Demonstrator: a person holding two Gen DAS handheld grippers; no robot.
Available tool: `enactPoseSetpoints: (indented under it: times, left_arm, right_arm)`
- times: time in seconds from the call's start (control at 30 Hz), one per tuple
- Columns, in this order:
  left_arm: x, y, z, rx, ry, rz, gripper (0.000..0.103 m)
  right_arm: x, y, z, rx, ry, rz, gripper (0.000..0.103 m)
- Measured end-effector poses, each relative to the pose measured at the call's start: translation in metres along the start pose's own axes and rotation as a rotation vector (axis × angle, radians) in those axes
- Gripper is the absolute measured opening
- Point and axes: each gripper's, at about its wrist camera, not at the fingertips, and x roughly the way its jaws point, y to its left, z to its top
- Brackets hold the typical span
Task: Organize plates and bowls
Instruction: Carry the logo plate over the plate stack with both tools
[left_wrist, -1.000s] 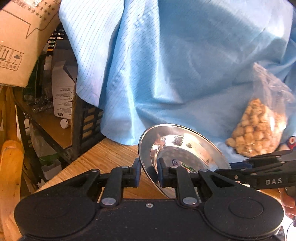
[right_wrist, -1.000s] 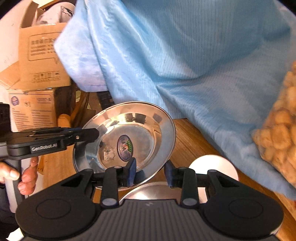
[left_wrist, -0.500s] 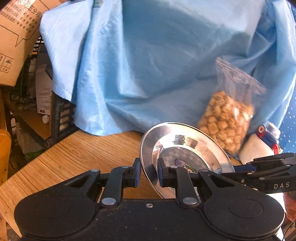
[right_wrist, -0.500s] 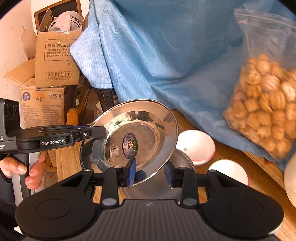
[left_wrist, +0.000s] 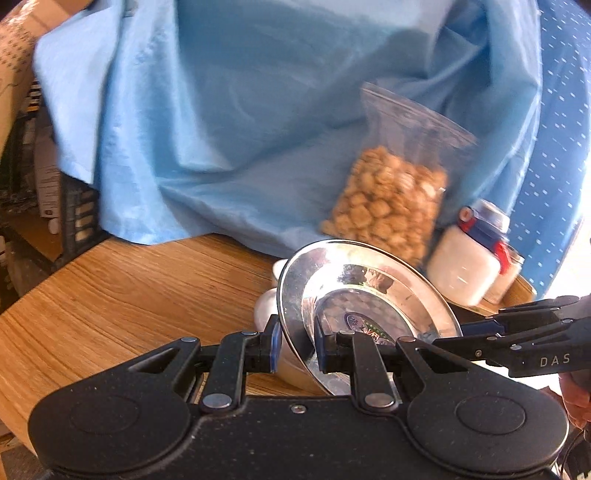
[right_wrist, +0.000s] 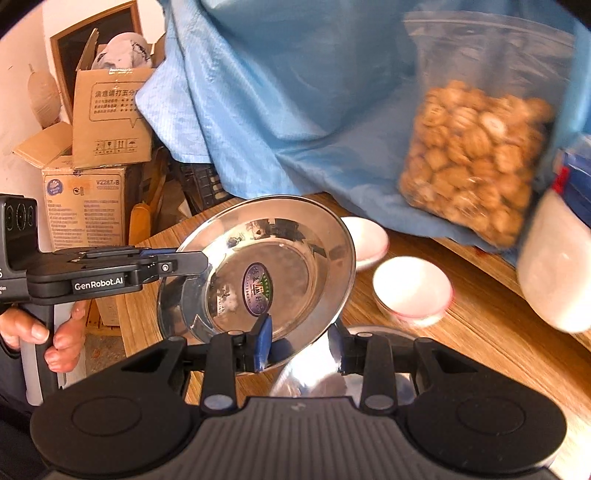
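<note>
A shiny steel plate (left_wrist: 369, 295) with a round sticker in its well hangs tilted above the wooden table (left_wrist: 129, 295). My left gripper (left_wrist: 297, 343) is shut on its near rim. My right gripper (right_wrist: 300, 345) is shut on the opposite rim of the same steel plate (right_wrist: 258, 266). Each gripper shows in the other's view: the right gripper (left_wrist: 517, 339) from the right, the left gripper (right_wrist: 177, 262) from the left. A second steel plate (right_wrist: 317, 376) lies on the table under the held one. Two white bowls (right_wrist: 365, 236) (right_wrist: 412, 286) with pink rims stand just beyond it.
A clear bag of brown nuts (right_wrist: 472, 155) leans on blue cloth (right_wrist: 295, 92) draped along the table's back. A jar of white contents (left_wrist: 465, 266) stands at the right. Cardboard boxes (right_wrist: 107, 110) and a dark crate sit beyond the table's left edge.
Both grippers have carried the steel plate to the right over the table. The white bowls, the nut bag and the jar have come further into view; the boxes have slid left.
</note>
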Motion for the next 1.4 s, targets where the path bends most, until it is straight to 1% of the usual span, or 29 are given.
enactPoseSetpoints:
  times: [0.17, 0.37, 0.53, 0.67, 1.0, 1.4]
  left_arm:
    - [0.002, -0.022, -0.009, 0.034, 0.012, -0.042, 0.020]
    - [0.009, -0.042, -0.022, 0.050, 0.064, -0.098, 0.020]
    - [0.018, -0.061, -0.031, 0.099, 0.101, -0.134, 0.021]
    - [0.026, -0.071, -0.037, 0.119, 0.128, -0.163, 0.022]
    - [0.045, -0.080, -0.045, 0.150, 0.179, -0.176, 0.023]
    - [0.055, -0.081, -0.046, 0.170, 0.211, -0.148, 0.024]
  right_arm:
    - [-0.018, -0.015, -0.016, 0.035, 0.011, -0.031, 0.037]
    - [-0.034, -0.030, -0.035, 0.064, 0.044, -0.067, 0.037]
    - [-0.042, -0.044, -0.049, 0.103, 0.063, -0.099, 0.037]
    - [-0.043, -0.058, -0.059, 0.146, 0.074, -0.118, 0.037]
    - [-0.038, -0.071, -0.071, 0.171, 0.105, -0.131, 0.037]
    - [-0.027, -0.076, -0.069, 0.179, 0.128, -0.116, 0.037]
